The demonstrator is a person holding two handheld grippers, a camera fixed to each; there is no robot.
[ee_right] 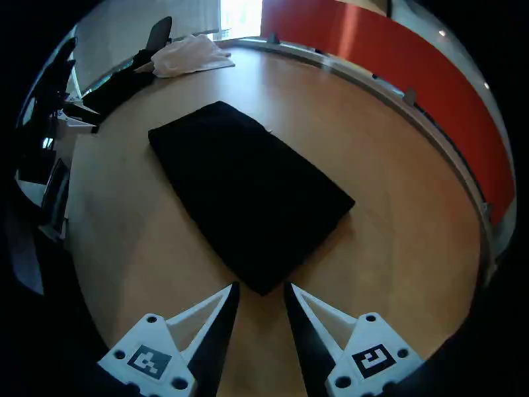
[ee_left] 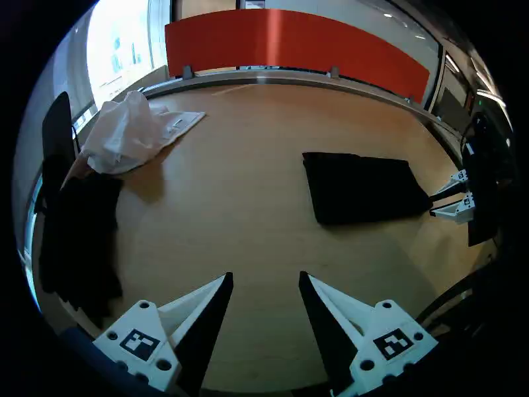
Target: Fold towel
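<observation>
The black towel (ee_right: 248, 192) lay folded, seemingly finished, just ahead of the right tool (ee_right: 260, 286), which, like the left tool (ee_left: 265, 273), stood parted and empty.

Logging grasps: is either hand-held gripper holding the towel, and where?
Nothing is held. The right hand-held gripper stands open at the black towel's near corner; the left hand-held gripper is open.
</observation>
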